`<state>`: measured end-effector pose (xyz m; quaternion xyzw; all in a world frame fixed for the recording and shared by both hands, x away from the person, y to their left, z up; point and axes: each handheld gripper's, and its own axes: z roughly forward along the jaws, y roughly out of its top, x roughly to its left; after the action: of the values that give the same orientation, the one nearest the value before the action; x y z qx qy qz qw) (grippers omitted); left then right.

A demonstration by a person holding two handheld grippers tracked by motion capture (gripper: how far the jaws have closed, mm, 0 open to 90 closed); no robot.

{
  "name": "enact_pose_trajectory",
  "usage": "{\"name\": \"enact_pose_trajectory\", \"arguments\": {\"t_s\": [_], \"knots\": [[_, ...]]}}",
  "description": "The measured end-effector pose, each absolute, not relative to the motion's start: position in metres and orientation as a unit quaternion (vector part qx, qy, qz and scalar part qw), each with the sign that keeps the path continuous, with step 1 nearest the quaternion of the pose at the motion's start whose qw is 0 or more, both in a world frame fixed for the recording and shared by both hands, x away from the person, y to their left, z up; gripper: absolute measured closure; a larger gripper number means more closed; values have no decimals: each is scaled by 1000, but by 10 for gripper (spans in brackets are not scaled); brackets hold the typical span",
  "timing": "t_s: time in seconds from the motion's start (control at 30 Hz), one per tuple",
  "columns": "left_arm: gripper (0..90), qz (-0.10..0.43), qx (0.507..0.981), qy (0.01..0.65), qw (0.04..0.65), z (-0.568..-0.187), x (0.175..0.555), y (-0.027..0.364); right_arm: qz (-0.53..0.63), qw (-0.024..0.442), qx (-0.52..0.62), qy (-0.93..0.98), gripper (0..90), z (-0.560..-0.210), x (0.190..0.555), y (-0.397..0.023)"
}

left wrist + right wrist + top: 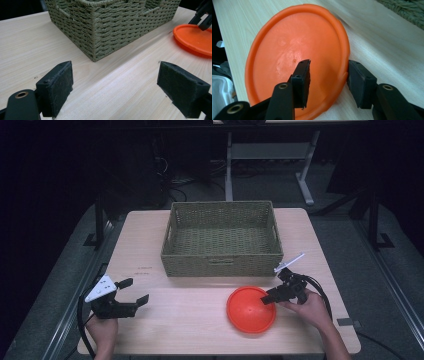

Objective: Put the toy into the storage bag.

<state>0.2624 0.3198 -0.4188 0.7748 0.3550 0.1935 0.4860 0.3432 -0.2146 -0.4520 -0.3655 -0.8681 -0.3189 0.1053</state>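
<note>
Up close, the right gripper (328, 80) straddles the near rim of an orange disc (294, 57): one black finger (302, 80) hovers above the disc's face, the other (359, 82) sits just outside the rim, over the pale wooden surface (387, 50). A visible gap separates each pad from the plastic, so the fingers are released, not grasping, though the rim lies between them. From the high view, the right gripper (270, 296) reaches the disc (250, 310) from the disc's right side, held by the person's right hand (310, 307), with its cable looping back toward the surface's right edge. The disc lies flat on the surface (190, 325), near the front, just in front of the right half of a woven green basket (222, 240) and apart from it. The basket stands at the middle of the surface.

Across the surface, well apart from the disc, the left gripper (134, 292) is held in the person's left hand (102, 330) near the front left corner, its grey three-cornered plate on top. In the left gripper view, its fingers (58, 86) stand wide and released over bare wood, pointing toward the basket's near corner (100, 27), with the disc's edge (192, 38) at the far right.
</note>
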Motion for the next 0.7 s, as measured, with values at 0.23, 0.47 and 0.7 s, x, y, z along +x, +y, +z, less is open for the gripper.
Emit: {"name": "enact_pose_trajectory", "arguments": {"t_s": [0.23, 0.47, 0.7], "knots": [[127, 195, 776, 354, 484, -419, 262, 320, -309, 94, -363, -874, 601, -456, 344, -212], [127, 193, 774, 354, 488, -419, 262, 318, -309, 91, -372, -871, 702, -456, 345, -215], [126, 195, 775, 354, 486, -418, 262, 318, -332, 103, -378, -858, 786, -447, 344, -220]]}}
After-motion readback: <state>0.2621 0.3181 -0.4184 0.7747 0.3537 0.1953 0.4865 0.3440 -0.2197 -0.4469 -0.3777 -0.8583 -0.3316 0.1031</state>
